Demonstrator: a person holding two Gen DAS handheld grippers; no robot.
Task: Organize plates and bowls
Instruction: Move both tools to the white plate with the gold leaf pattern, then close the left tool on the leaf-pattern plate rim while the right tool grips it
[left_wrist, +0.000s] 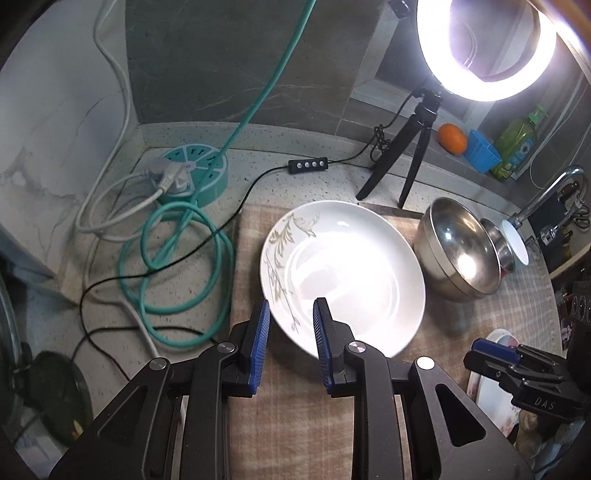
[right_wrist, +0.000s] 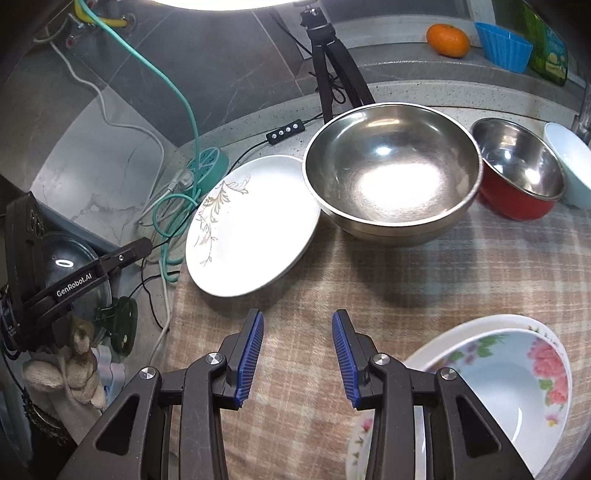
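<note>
A white round ceramic plate with a pale gold leaf sprig on its rim (right_wrist: 255, 225) lies flat and empty on the checked beige cloth. Touching its far right edge stands a large stainless-steel bowl (right_wrist: 391, 173), upright and empty, nested in a second steel bowl of like size. Just right of it sits a smaller steel-lined bowl with a red outside (right_wrist: 517, 170), upright, and beside that a pale blue-white ceramic bowl (right_wrist: 569, 162), partly cut off. Near the front right, a white bowl printed with pink flowers (right_wrist: 517, 376) rests inside a wider white flowered dish (right_wrist: 436, 350).
</note>
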